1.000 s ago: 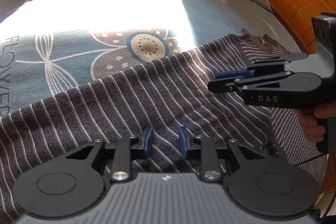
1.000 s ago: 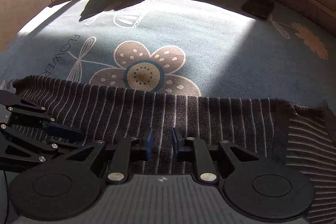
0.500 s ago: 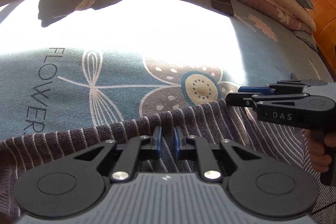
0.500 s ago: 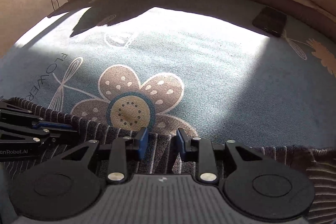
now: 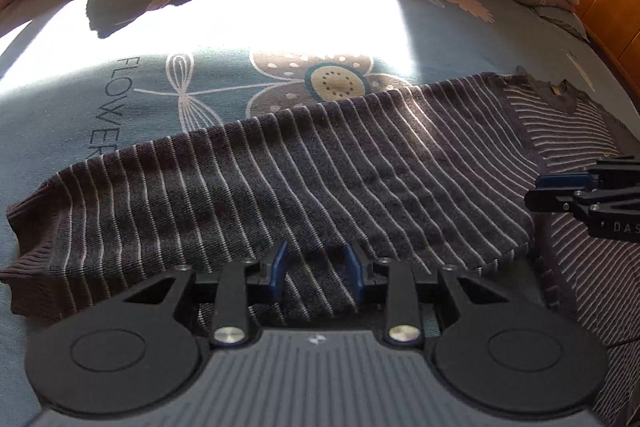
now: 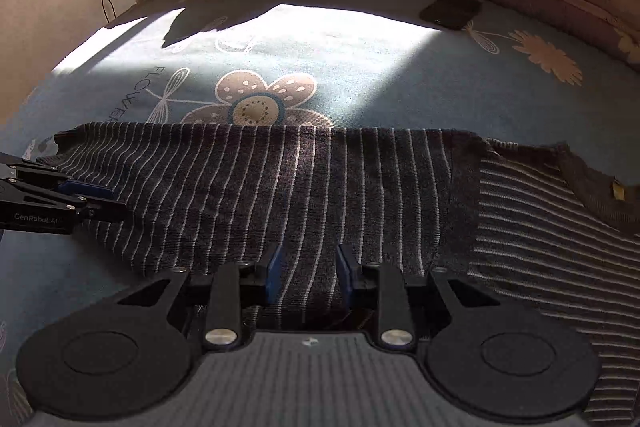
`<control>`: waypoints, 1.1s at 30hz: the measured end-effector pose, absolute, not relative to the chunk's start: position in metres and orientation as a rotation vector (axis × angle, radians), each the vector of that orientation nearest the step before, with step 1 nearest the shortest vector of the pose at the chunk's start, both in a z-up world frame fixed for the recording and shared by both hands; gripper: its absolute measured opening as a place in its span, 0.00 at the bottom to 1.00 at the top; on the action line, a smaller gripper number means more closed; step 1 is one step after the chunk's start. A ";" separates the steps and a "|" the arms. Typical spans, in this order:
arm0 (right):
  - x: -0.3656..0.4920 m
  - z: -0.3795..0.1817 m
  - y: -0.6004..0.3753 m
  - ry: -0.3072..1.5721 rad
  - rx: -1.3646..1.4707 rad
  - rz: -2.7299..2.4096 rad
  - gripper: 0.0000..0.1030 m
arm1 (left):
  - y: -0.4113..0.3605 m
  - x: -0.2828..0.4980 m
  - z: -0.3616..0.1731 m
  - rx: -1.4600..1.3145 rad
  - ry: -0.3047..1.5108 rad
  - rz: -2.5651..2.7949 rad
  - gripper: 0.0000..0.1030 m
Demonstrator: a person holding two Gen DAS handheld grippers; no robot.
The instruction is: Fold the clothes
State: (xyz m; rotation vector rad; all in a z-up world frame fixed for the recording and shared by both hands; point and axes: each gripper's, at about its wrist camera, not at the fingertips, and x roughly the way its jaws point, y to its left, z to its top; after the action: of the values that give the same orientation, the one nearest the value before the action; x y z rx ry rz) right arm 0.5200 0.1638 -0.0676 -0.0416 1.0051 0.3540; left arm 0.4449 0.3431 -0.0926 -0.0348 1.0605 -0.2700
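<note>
While sweater [image 5: 304,179] lies folded — left hand-held gripper [image 5: 316,267] opening, right hand-held gripper [image 6: 308,273] closing, both unclamped.

"FLOWER" on bedsheet [image 6: 360,75], "GenRobot.AI" on left hand-held gripper [image 6: 100,199]

Two close downward views, shared sweater [image 5: 304,183]

Dark white-striped sweater [image 5: 320,179] lies partly folded on the bed.
</note>
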 end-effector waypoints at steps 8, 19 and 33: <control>0.485 -0.077 0.151 1.052 0.028 0.239 0.19 | 0.285 0.458 -0.086 -0.009 1.023 -0.412 0.31; 0.489 -0.101 0.157 1.042 0.201 0.332 0.17 | 0.236 0.478 -0.095 0.001 1.004 -0.532 0.31; 0.467 -0.094 0.137 1.003 0.177 0.332 0.18 | 0.249 0.492 -0.086 -0.061 0.977 -0.525 0.31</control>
State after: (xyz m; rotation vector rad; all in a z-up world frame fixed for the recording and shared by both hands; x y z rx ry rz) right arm 0.4672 0.1374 -0.0944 0.1769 1.0025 0.3321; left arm 0.4916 0.2488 -0.0865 -0.0606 0.9774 -0.5247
